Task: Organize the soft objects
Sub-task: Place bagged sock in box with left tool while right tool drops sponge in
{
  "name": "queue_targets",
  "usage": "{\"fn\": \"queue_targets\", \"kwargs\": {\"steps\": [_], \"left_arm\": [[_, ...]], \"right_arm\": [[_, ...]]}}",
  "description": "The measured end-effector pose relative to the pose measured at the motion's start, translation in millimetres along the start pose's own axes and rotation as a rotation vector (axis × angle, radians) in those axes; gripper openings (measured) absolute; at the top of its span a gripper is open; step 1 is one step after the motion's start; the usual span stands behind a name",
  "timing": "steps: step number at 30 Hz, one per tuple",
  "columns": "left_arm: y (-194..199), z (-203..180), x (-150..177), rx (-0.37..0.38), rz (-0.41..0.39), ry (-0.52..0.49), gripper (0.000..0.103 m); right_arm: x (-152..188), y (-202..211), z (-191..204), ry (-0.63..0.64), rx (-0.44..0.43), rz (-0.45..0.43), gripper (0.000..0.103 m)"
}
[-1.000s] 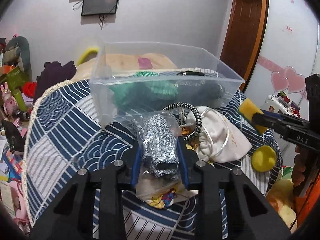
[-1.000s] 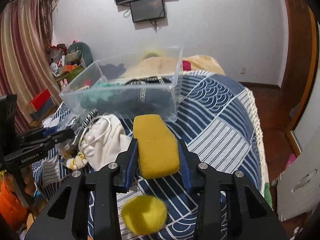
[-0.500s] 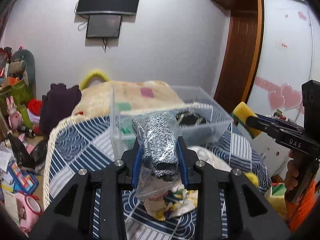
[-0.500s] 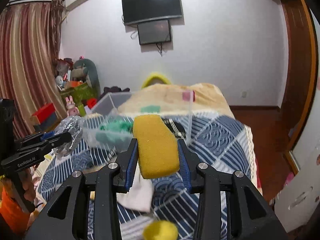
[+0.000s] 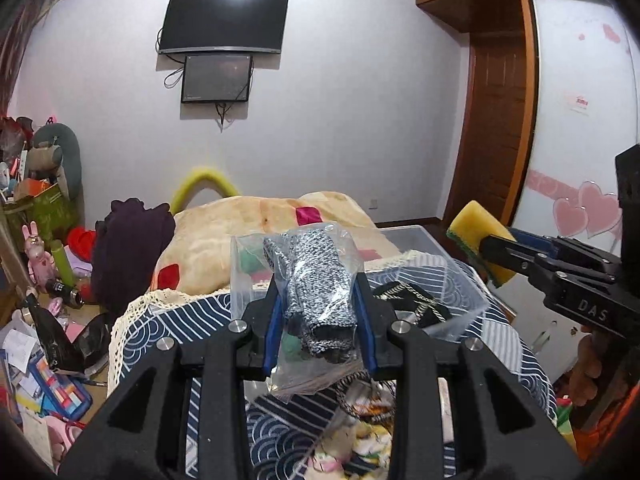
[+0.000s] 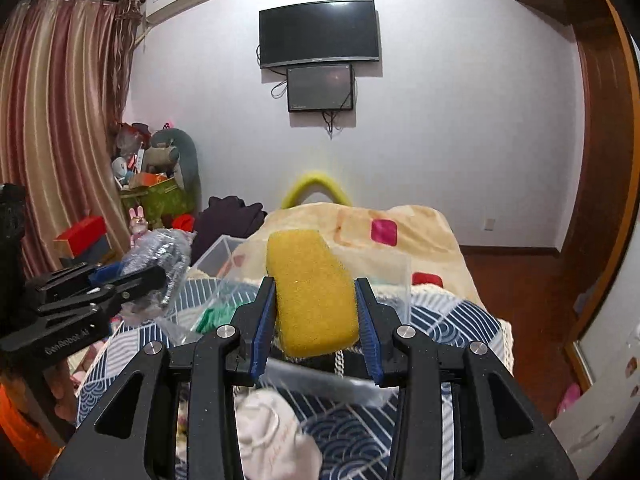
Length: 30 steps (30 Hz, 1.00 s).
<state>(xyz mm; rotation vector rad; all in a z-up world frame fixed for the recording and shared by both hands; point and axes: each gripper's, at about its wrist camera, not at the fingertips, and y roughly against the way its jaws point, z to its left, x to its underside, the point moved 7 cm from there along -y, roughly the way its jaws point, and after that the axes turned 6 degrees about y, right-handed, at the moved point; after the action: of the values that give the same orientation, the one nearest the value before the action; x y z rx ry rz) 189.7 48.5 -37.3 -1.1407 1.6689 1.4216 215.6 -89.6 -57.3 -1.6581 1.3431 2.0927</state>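
Observation:
My left gripper (image 5: 320, 320) is shut on a clear bag of grey knit fabric (image 5: 316, 280) and holds it up above the near edge of a clear plastic bin (image 5: 460, 276). My right gripper (image 6: 316, 320) is shut on a yellow sponge (image 6: 312, 292), also raised in front of the bin (image 6: 400, 276). The sponge also shows at the right of the left wrist view (image 5: 480, 236). The bagged fabric also shows at the left of the right wrist view (image 6: 160, 256). The bin holds green fabric (image 6: 216, 316) and a dark item with cord (image 5: 416, 304).
The bin sits on a blue wave-patterned cover (image 5: 168, 332) with a beige blanket (image 5: 224, 240) behind. A white drawstring pouch (image 6: 272, 432) and small colourful items (image 5: 360, 440) lie below the grippers. Clutter covers the floor at left (image 5: 36, 360). A wooden door (image 5: 496, 140) stands at right.
Both grippers have risen and tilted up with their loads. The bin now lies lower in both views, and the yellow ball has dropped out of sight.

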Motion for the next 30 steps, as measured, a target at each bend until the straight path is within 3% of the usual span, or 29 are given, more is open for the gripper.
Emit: {"fn": "queue_targets", "kwargs": {"steps": [6, 17, 22, 24, 26, 28, 30], "left_arm": [[-30.7, 5.0, 1.3, -0.039, 0.045, -0.008, 0.032], [-88.6, 3.2, 25.3, -0.066, 0.192, -0.058, 0.032], [-99.9, 0.2, 34.5, -0.053, 0.236, -0.07, 0.033], [-101.1, 1.0, 36.1, -0.052, 0.245, -0.065, 0.037], [-99.7, 0.1, 36.4, -0.051, 0.252, -0.069, 0.043], [-95.9, -1.0, 35.6, -0.043, 0.251, -0.067, 0.052], [-89.9, -1.8, 33.7, -0.044, 0.236, -0.068, 0.061]], "right_arm": [[-1.9, -21.8, 8.6, 0.038, -0.007, 0.037, 0.035], [22.9, -78.4, 14.9, 0.118, -0.017, 0.235, 0.035], [35.3, -87.2, 12.5, 0.125, -0.024, 0.283, 0.037], [36.8, -86.7, 11.0, 0.121, -0.027, 0.289, 0.037], [36.9, -84.1, 8.7, 0.125, -0.025, 0.286, 0.043], [36.6, -81.1, 7.0, 0.126, -0.021, 0.287, 0.056], [35.9, -76.5, 5.9, 0.118, -0.027, 0.276, 0.059]]}}
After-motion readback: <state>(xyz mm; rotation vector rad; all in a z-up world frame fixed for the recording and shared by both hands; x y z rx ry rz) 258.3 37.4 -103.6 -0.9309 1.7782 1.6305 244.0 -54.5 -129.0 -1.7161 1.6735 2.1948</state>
